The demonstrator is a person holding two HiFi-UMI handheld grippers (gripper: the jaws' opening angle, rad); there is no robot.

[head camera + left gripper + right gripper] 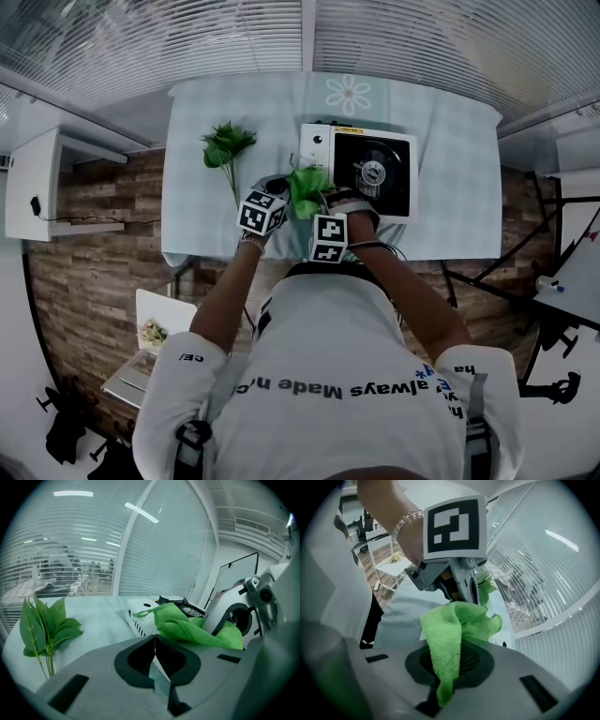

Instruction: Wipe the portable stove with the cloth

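Note:
The portable stove [361, 169], a white body with a black top and a round burner, stands at the table's middle right. In the right gripper view, a bright green cloth [449, 634] is pinched between the jaws of my right gripper [450, 656] and bunches up above them. That cloth [305, 187] hangs just off the stove's front left corner. My left gripper [154, 639] is shut with nothing between its jaws, its tips close beside the cloth [187, 625]. The stove's vented side [138, 620] lies just beyond.
A sprig of green leaves [225, 145] lies on the pale tablecloth [450, 187], left of the stove. A white chair [155, 323] stands on the wood floor at the person's left. A slatted glass wall runs behind the table.

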